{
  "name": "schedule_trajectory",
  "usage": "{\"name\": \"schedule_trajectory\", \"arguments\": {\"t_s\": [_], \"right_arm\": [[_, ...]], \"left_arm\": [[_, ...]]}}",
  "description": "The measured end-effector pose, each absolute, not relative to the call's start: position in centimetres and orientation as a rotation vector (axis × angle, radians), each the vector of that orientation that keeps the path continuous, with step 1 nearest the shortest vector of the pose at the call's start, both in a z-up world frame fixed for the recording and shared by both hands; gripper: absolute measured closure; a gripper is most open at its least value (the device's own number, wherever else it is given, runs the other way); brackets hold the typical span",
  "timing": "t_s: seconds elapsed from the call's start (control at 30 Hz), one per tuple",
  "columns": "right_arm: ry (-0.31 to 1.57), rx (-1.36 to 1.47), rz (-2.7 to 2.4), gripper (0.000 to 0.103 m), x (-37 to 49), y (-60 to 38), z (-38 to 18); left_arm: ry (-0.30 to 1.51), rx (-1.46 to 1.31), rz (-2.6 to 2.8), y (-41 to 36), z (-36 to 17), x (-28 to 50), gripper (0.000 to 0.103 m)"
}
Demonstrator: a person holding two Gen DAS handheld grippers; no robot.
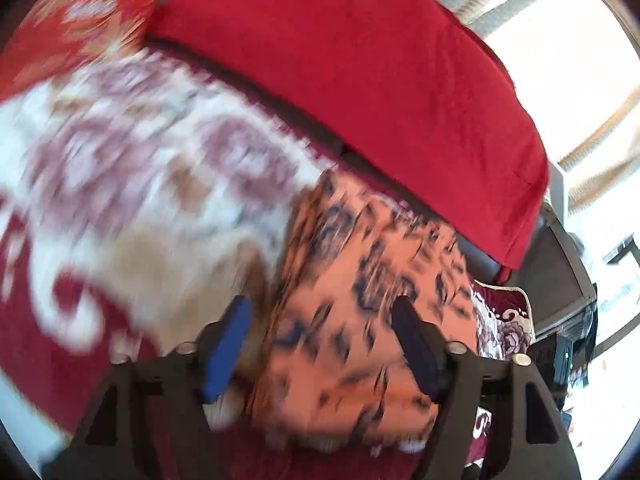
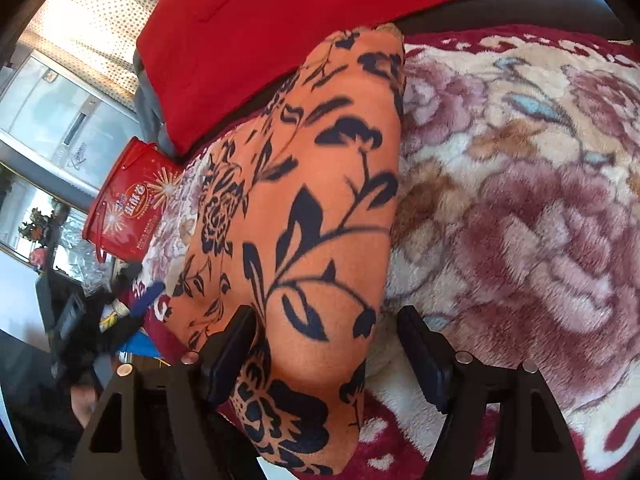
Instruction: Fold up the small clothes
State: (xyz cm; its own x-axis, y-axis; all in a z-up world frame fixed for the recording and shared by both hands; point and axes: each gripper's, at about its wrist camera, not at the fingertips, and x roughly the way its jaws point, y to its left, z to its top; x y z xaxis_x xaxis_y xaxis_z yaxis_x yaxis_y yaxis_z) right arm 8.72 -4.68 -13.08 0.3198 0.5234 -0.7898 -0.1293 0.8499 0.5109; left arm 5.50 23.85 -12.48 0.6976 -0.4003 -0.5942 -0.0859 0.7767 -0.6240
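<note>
Nearest the right gripper (image 2: 326,344), the orange garment with a black floral print (image 2: 312,208) lies folded on the plush floral blanket (image 2: 520,200); the jaws stand apart, one finger over the cloth's near end and the other just past its right edge on bare blanket, neither pad pressing on it. In the blurred left wrist view, the left gripper (image 1: 322,340) likewise stands open above the garment's (image 1: 372,288) left edge, its blue-padded finger (image 1: 228,344) over the blanket (image 1: 140,152), gripping nothing. To the garment's right the blanket is open and unobstructed. Behind it a red cushion (image 2: 300,28) runs along the blanket's far edge, touching the garment's far end. Off the left edge stands a red printed box (image 2: 128,204) beside dark clutter.
</note>
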Motion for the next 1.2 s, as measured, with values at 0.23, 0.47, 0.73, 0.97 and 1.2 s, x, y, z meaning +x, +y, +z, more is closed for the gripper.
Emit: {"name": "schedule_trajectory", "arguments": {"t_s": [0.23,0.47,0.73,0.97,1.2], "right_arm": [[1.132,0.402,0.415,0.023,10.7,-5.8,-11.6],[1.146,0.418,0.422,0.020,12.3,-6.0,-12.1],[1.198,0.473,0.432,0.037,17.2,-4.2,-14.0],[1.061,0.221,0.383,0.045,14.8,-2.0,-8.4],[1.170,0.386,0.444,0.012,12.7,-3.4,-12.0]], "left_arm": [[1.113,-0.875,-0.348,24.0,-19.3,16.3,0.067],[1.001,-0.859,-0.287,26.5,-17.2,11.7,0.055],[1.023,-0.607,-0.232,23.7,-18.0,6.3,0.064],[1.003,-0.570,-0.191,23.2,-17.1,5.5,0.053],[1.000,-0.533,-0.179,21.4,-17.3,6.1,0.041]]}}
